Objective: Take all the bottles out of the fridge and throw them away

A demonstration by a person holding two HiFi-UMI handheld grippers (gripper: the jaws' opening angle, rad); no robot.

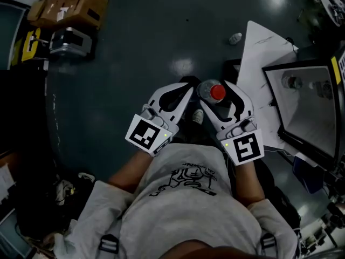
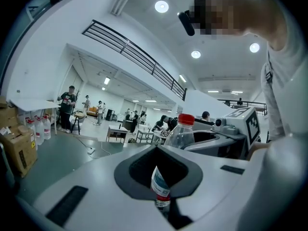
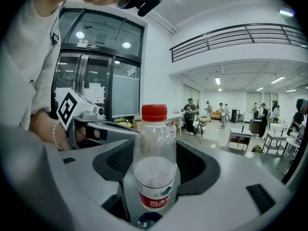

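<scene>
My right gripper [image 1: 215,99] is clenched on a clear plastic bottle with a red cap and red-and-white label [image 3: 154,158], which stands upright between its jaws. My left gripper [image 1: 182,97] grasps a smaller clear bottle with a white-and-blue label [image 2: 160,182], its red cap toward the camera. Both are above the dark floor [image 1: 135,47], beside the open fridge [image 1: 271,99].

the floor [image 1: 156,36] ahead lies open. the fridge [image 1: 304,109] and its white door [image 1: 257,63] block the right; boxes [image 1: 70,7] stand far left.
</scene>
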